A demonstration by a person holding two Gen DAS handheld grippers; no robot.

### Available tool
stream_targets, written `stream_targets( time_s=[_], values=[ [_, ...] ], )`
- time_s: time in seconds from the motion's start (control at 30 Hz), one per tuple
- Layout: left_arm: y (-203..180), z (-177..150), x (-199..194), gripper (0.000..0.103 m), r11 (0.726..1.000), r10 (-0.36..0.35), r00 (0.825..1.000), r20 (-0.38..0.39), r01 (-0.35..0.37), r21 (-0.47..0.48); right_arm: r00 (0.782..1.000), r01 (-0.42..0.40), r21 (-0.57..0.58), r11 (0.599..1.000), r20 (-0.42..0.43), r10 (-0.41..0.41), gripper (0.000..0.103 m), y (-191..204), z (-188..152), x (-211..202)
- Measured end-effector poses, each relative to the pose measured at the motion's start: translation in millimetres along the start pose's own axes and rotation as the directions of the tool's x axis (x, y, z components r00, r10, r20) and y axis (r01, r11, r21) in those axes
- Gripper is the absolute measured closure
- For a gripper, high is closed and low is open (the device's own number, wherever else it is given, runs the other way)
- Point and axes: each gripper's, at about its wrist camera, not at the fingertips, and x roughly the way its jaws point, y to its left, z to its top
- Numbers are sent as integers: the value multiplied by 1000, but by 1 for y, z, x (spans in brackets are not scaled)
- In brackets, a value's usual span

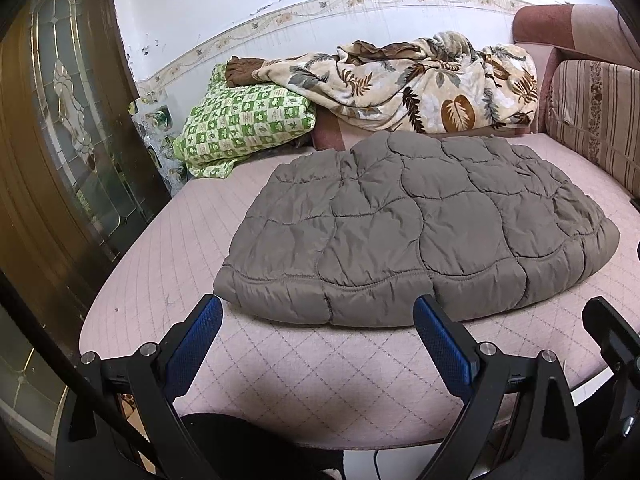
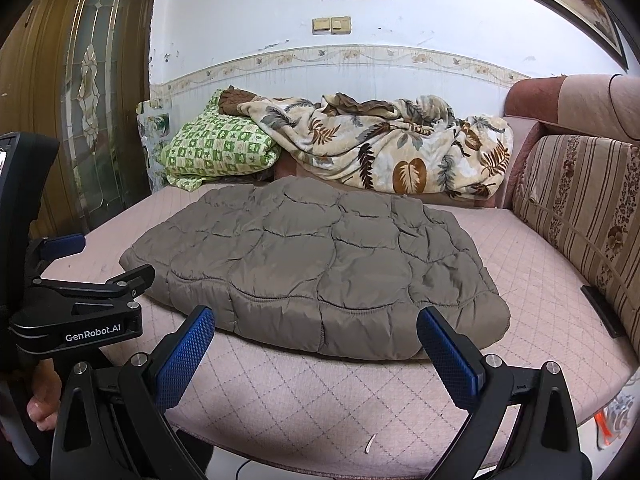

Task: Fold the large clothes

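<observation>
A grey-brown quilted puffy coat lies folded flat on the pink quilted bed; it also shows in the right wrist view. My left gripper is open and empty, just in front of the coat's near edge. My right gripper is open and empty, at the coat's near edge toward its right side. The left gripper's body shows at the left of the right wrist view, beside the coat's left corner.
A green checked pillow and a leaf-print blanket lie at the back by the wall. A striped cushion lines the right side. A wooden door with glass stands left. A dark flat object lies by the cushion.
</observation>
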Motion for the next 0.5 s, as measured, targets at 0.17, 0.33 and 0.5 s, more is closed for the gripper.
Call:
stream_targets(
  time_s=[0.17,0.33,0.5],
  values=[
    [2,-1,2,7,1000,4,1000,-3,-4,3,1000,1,0,1000,-1,-1,1,-1,-1,1],
    [2,-2,4,7,1000,15,1000,-8,-15,9,1000,2,1,1000,-6,-2,1,-1,-1,2],
    [4,-3,4,7,1000,27,1000,-6,-27,9,1000,2,2,1000,-12,-2,1,-2,-2,5]
  ],
)
